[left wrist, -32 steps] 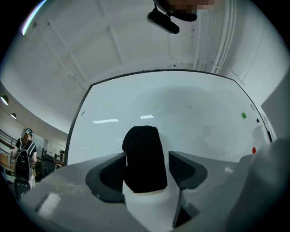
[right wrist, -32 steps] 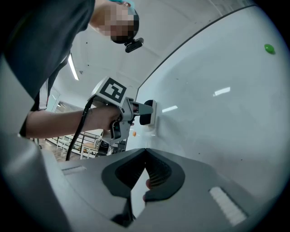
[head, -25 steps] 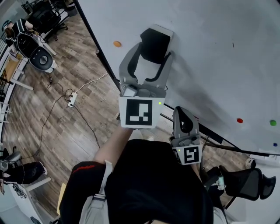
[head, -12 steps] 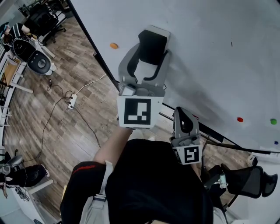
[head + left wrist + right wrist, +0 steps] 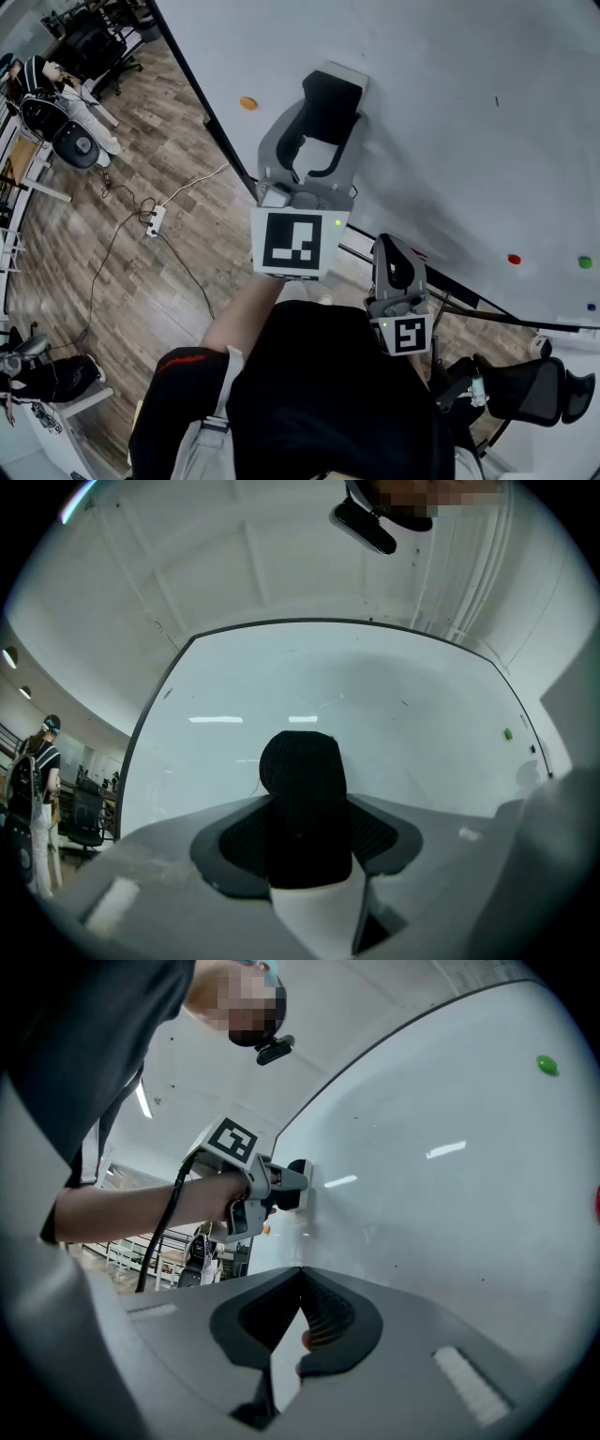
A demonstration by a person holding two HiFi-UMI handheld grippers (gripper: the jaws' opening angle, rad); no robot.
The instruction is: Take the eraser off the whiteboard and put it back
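The whiteboard (image 5: 450,141) is walling off everything ahead. Its face is lying open between the orange magnet (image 5: 247,103) and the red magnet (image 5: 514,259). An office chair (image 5: 525,389) is crowding the low right side. A power strip (image 5: 155,214) and its cable are trailing across the wooden floor (image 5: 112,281) at the left.

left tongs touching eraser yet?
Cannot tell. In the left gripper view the black eraser sits between the dark pads of the left tongs, which have just been closing; black on black hides any gap. Head view: no clearer.
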